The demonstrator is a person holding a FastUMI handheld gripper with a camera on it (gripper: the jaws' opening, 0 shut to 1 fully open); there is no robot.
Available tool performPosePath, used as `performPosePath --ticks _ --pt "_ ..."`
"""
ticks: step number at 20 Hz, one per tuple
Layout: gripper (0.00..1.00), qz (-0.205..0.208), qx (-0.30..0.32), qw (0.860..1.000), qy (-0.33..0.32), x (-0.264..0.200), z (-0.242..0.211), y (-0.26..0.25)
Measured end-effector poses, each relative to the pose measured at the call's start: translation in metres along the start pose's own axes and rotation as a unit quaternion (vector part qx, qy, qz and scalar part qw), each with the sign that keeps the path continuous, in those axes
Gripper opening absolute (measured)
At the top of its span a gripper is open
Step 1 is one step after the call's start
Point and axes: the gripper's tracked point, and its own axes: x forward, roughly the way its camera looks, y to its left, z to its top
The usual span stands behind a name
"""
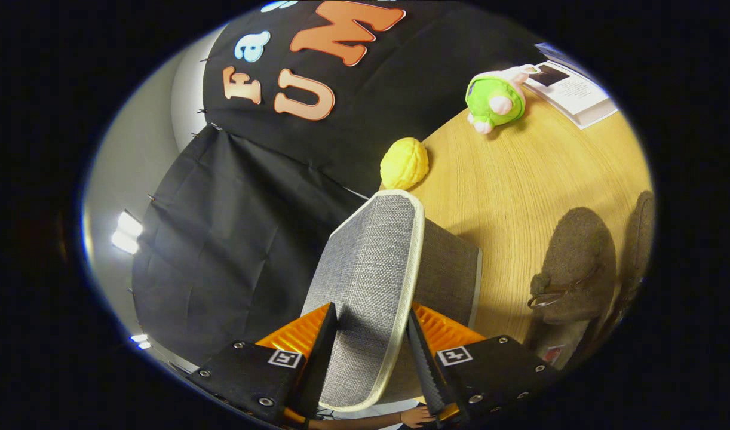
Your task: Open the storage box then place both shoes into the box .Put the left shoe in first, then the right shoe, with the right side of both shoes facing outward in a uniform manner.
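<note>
Pinching the grey woven-fabric lid (368, 280) with pale trim, the tongs (372, 352) hold it raised over the grey storage box (448, 269); brown felt shoes (577, 263) lie beside it on the wooden desk (508, 179).

A: Lid (371, 280) was coarse grey woven cloth, matt, with smooth cream piping. Box (451, 263) same weave.

B: Gripper (371, 349)?

A: Clamped on the lid. Fingers (323, 346) were matt black with toothed edges, backed by ribbed orange plastic; black bodies with metal screws.

B: Table (520, 179)?

A: Light wood grain, smooth, slight sheen. Shoes (574, 266) were brown felt-like, fuzzy. Green toy (496, 98) plush; yellow ball (404, 162) bumpy, matt. Book (574, 89) paper.
</note>
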Motion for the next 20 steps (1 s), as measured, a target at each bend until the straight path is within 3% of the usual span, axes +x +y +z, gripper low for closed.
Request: performPosePath --ticks 3,9,16,20 --pt "0.38 -0.008 0.003 1.000 -0.013 -0.003 0.009 -0.005" --pt "0.08 0.003 0.038 0.999 -0.022 -0.004 0.020 0.019" --pt "0.04 0.021 0.016 0.998 -0.064 -0.005 0.045 0.066" --pt "0.06 0.085 0.016 0.993 -0.081 -0.004 0.054 0.130"
